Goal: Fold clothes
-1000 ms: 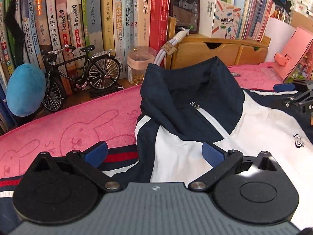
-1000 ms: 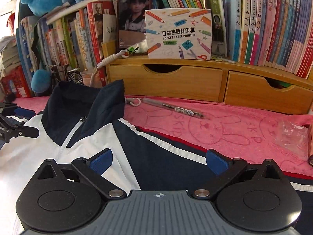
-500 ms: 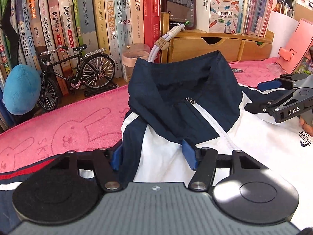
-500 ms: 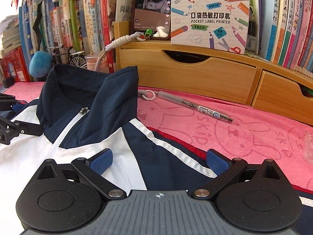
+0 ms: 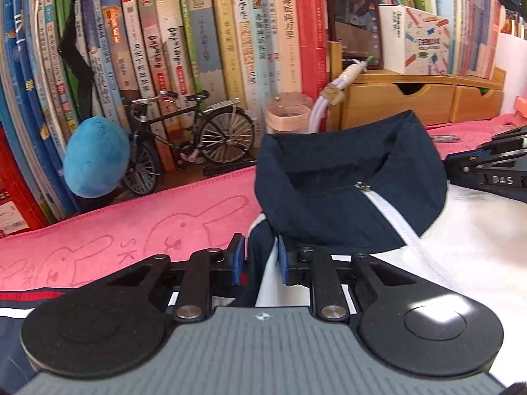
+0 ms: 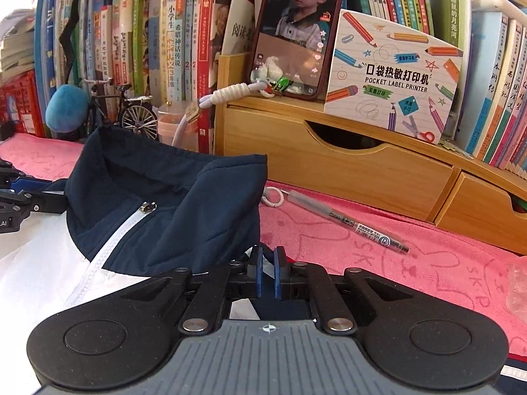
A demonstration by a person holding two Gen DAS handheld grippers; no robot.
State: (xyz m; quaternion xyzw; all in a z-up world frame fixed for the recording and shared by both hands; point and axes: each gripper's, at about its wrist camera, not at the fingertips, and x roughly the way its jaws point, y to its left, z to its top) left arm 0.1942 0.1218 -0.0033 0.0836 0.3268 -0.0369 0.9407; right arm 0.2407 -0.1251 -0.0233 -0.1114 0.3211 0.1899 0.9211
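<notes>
**Both claws pinched at the jacket's shoulders**

The navy-and-white zip-up nylon jacket point(image 5: 355, 204) lies front-up on the pink rabbit-print towel point(image 5: 131, 230) covering the tabletop, collar standing toward the bookshelf. Left claw point(image 5: 260, 256) is clamped on a fold of fabric beside the collar. Right claw point(image 6: 266, 271) is drawn nearly together at the opposite shoulder edge, likely gripping cloth. Paired shoulder holds suit lifting or turning the garment evenly.

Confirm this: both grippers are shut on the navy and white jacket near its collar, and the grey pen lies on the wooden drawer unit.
One error. The pen lies on the pink towel in front of the wooden drawer unit, as the right wrist view shows. The left gripper and right gripper do pinch the jacket.
</notes>
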